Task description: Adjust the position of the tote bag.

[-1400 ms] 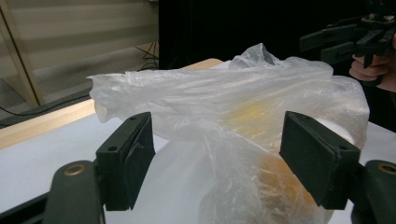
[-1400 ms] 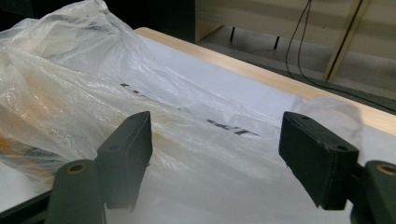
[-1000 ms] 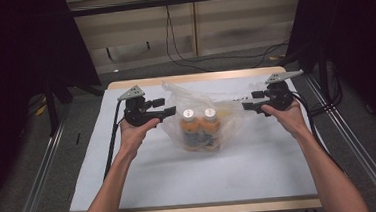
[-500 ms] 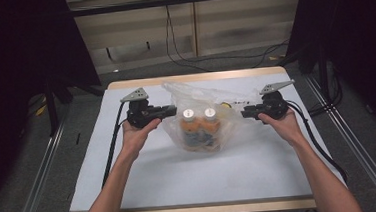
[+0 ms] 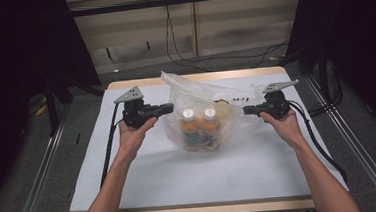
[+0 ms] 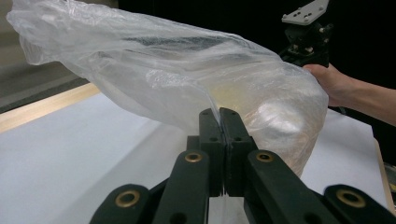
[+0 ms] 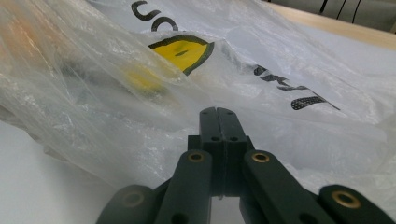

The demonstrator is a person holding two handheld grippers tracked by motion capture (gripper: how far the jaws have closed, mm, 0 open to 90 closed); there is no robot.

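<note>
At mid-table, each claw, left and right, has just clamped a plastic bag edge.

One clear plastic bag lies on one worktop. Two white-capped bottles stand inside it. Two claws, left and right, flank it.

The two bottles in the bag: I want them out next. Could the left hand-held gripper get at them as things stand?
Probably not: the left hand-held gripper is shut on the plastic bag, whose film encloses the bottles.
</note>
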